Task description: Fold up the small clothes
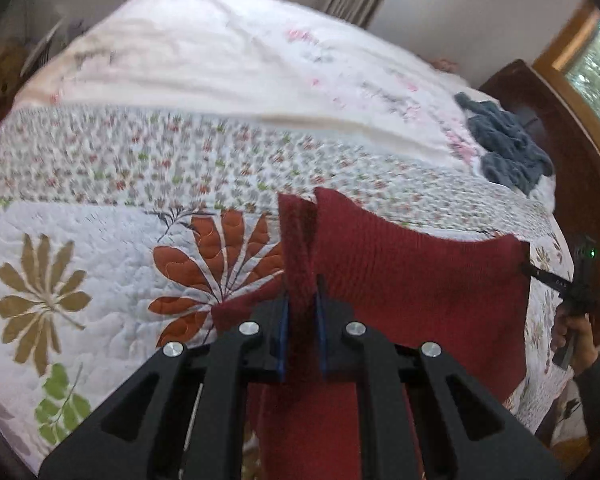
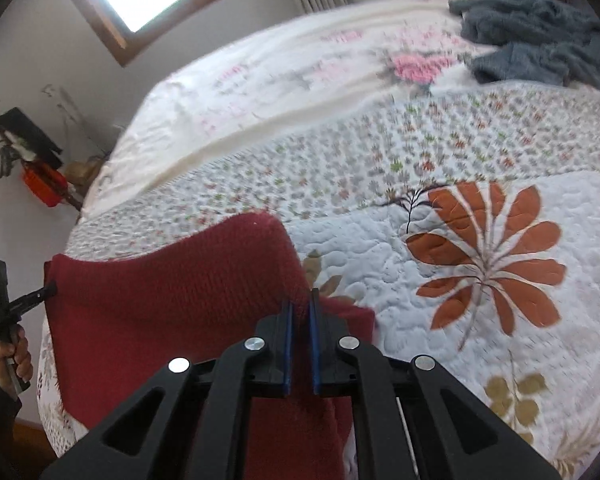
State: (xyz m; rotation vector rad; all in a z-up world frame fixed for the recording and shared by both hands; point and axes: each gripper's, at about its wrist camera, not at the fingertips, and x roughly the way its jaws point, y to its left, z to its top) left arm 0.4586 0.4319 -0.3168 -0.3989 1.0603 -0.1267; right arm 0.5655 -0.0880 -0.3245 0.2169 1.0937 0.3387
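A dark red knitted garment (image 1: 420, 280) hangs stretched between my two grippers above the near edge of the bed. In the left wrist view my left gripper (image 1: 302, 294) is shut on one upper corner, with a fold of red knit bunched between its blue pads. My right gripper (image 1: 526, 268) pinches the opposite corner at the far right. In the right wrist view my right gripper (image 2: 301, 302) is shut on its corner of the red garment (image 2: 160, 312). The left gripper (image 2: 51, 289) holds the far left edge. The garment's lower part drops out of sight below the fingers.
A floral quilt (image 1: 100, 240) covers the bed (image 2: 480, 340). A crumpled grey-blue garment (image 1: 508, 144) (image 2: 540, 44) lies near the far corner. Dark wooden bed frame (image 1: 548, 128) stands behind it. A person's hand (image 2: 16, 356) grips the left tool. Plants and a red object (image 2: 44, 184) stand by the wall.
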